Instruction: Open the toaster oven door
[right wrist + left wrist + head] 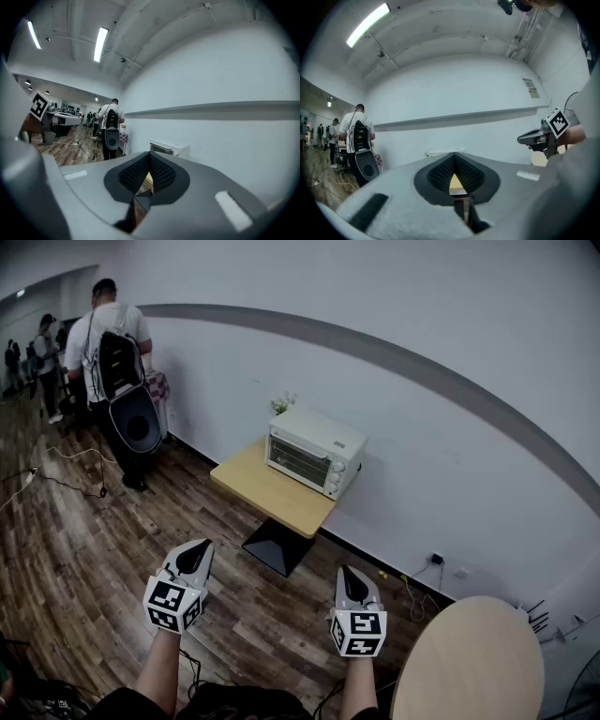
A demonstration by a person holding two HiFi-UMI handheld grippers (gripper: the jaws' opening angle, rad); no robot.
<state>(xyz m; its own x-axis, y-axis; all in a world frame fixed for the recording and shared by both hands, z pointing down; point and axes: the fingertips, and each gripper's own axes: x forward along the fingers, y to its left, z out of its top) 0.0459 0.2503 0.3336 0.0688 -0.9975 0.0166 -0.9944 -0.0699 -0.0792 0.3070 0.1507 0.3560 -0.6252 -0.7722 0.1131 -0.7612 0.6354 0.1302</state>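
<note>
Toaster oven point(314, 463): set at the wall end of the wooden surface point(269, 495); its door point(298, 463) is seen shut.
Left tool point(194, 557): clenched, nothing gripped; held well apart from the oven.
Right tool point(352, 583): clenched, nothing gripped; held beside the left.
</note>
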